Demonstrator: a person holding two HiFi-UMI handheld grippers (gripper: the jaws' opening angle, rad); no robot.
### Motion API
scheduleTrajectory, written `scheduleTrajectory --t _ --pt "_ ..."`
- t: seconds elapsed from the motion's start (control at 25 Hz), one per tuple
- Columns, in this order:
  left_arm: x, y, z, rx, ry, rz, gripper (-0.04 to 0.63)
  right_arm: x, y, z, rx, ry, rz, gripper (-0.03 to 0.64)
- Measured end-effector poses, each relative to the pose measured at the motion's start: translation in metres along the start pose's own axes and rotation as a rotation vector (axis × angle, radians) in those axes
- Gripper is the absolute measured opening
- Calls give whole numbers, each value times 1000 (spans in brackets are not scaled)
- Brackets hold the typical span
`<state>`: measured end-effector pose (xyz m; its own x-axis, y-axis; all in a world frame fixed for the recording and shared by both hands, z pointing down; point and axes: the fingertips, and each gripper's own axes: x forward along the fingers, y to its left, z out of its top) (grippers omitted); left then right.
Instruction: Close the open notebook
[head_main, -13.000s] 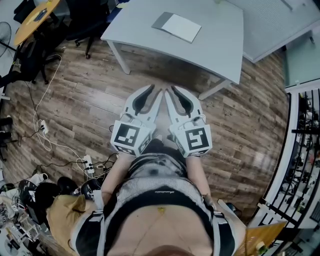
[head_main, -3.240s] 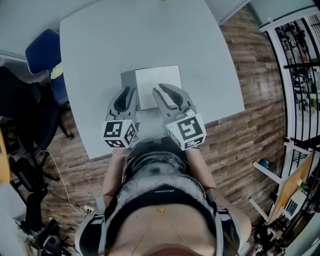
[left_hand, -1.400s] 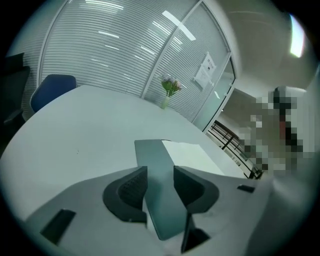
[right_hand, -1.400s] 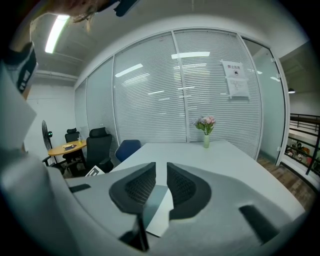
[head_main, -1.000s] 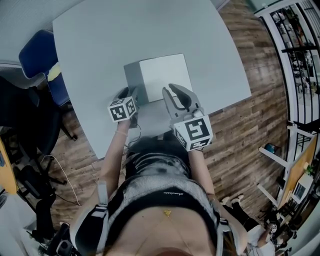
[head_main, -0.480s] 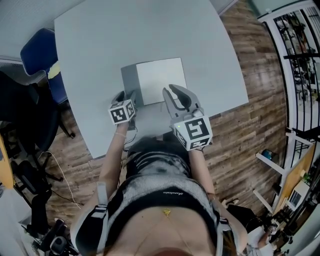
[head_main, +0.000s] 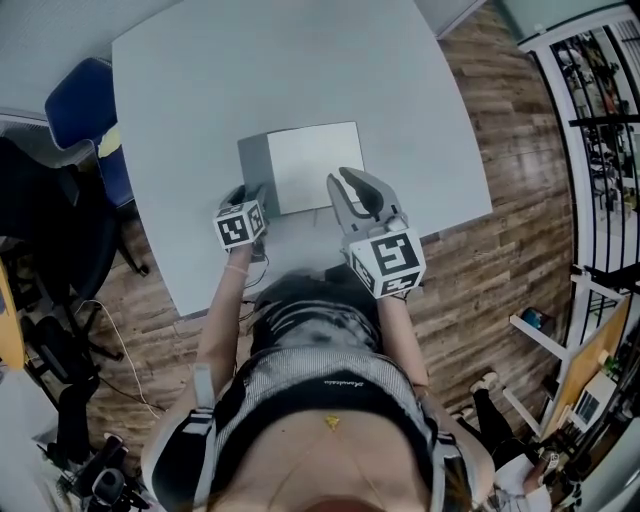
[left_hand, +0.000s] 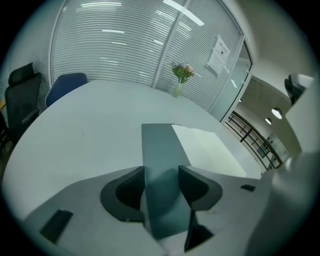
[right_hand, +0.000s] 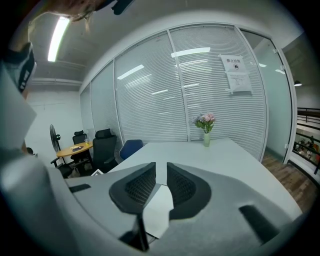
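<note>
The open notebook lies flat near the table's front edge, grey cover (head_main: 254, 172) on the left and white page (head_main: 314, 165) on the right. My left gripper (head_main: 245, 198) points down at the cover's near end. Its jaws have just been opening and now stand wide. In the left gripper view the left gripper (left_hand: 161, 187) has the grey cover (left_hand: 159, 150) running through the gap, with the pads clear of it and the white page (left_hand: 205, 150) to its right. My right gripper (head_main: 347, 185) hovers over the page's near edge. In the right gripper view the right gripper (right_hand: 161, 186) shows a narrow gap holding nothing.
The grey table (head_main: 300, 70) stretches far beyond the notebook. A vase of flowers (left_hand: 180, 77) stands at its far side. A blue chair (head_main: 78, 108) and dark office chairs stand at the left. Wooden floor and a black railing (head_main: 600, 130) are at the right.
The right gripper has shifted a little to the right along the notebook's near edge. The left gripper stays at the grey cover's near end. The notebook is still open and flat.
</note>
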<state>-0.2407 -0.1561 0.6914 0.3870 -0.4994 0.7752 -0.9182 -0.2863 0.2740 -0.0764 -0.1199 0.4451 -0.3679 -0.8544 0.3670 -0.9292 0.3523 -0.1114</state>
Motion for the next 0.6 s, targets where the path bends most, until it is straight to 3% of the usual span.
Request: scheduleTrajectory --t 0.28,0.6 --pt "4 2 -3 -146 -36 -69 202 0 -1 4 -2 -14 28 69" --pt "-5 0 4 -210 -78 -99 196 1 -3 7 -7 -18 70 69"
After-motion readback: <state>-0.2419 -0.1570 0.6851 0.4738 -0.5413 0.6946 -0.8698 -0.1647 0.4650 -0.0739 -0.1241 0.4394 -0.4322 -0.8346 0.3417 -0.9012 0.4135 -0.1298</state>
